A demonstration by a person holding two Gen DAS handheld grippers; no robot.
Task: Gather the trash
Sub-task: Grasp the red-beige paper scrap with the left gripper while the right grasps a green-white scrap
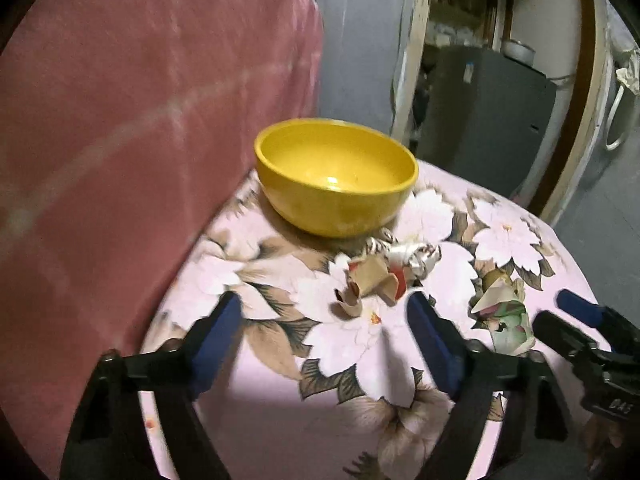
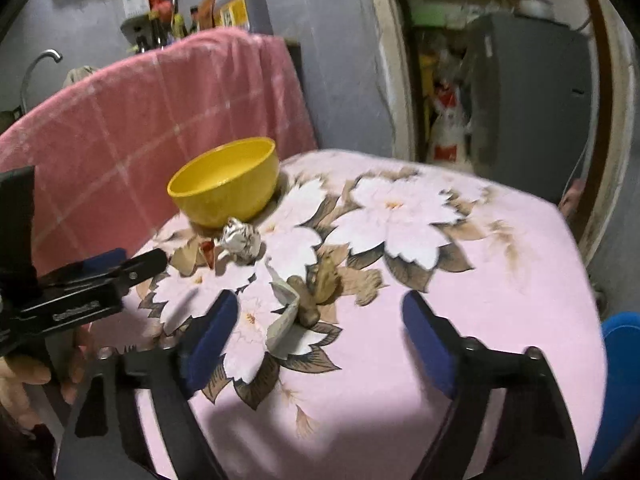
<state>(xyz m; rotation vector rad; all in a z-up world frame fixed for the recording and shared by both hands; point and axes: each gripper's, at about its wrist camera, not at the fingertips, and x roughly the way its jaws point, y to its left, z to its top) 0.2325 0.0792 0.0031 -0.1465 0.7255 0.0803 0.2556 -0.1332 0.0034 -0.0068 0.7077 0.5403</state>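
Both my grippers, left [image 1: 324,336] and right [image 2: 320,332], spread and empty; trash scraps [image 1: 372,280] lie mid-tablecloth [image 2: 500,280] beside the yellow bowl [image 1: 336,184], so I'd straddle one scrap squarely before pinching.

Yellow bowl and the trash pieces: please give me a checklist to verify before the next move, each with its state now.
1. Yellow bowl upright and empty: ok.
2. Left gripper open, nothing between its fingers: ok.
3. Right gripper open, nothing held: ok.
4. Brown crumpled paper lies ahead of the left gripper: ok.
5. Folded floral paper lies near the right gripper's left finger, not centred: not ok.
6. Silver foil wad free of the bowl: cannot tell, they look very close.
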